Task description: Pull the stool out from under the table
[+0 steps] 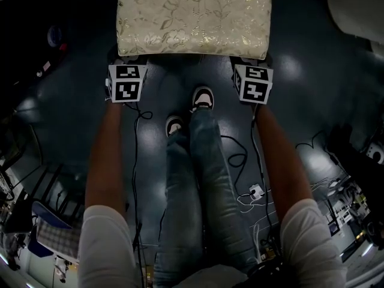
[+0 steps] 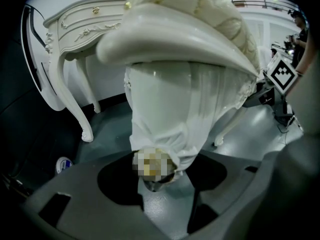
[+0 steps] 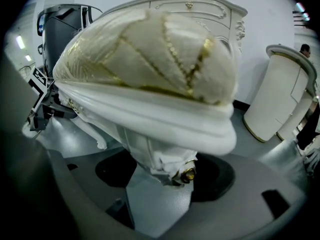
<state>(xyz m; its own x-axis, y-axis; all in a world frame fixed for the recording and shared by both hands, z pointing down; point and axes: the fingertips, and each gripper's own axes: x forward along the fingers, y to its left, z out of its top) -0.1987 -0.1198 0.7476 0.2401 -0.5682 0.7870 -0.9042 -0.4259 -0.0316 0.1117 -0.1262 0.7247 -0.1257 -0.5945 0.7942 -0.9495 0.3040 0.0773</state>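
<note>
The stool (image 1: 192, 17) has a cream and gold cushion and fills the top of the head view, over a dark glossy floor. My left gripper (image 1: 126, 80) sits at its near left corner and my right gripper (image 1: 253, 81) at its near right corner. The fingertips of both are hidden under the cushion's edge. In the left gripper view a white carved stool leg (image 2: 170, 114) fills the gap of the left gripper (image 2: 165, 184). In the right gripper view the other near leg (image 3: 155, 159) sits in the right gripper (image 3: 160, 184). The white ornate table (image 2: 75, 19) stands behind the stool.
The person's jeans and shoes (image 1: 203, 98) stand just behind the stool, between the two arms. Black cables (image 1: 240, 155) trail over the floor. A white curved cabinet (image 3: 280, 94) stands to the right and a dark chair (image 3: 65, 24) to the left. Cluttered gear lines both lower corners.
</note>
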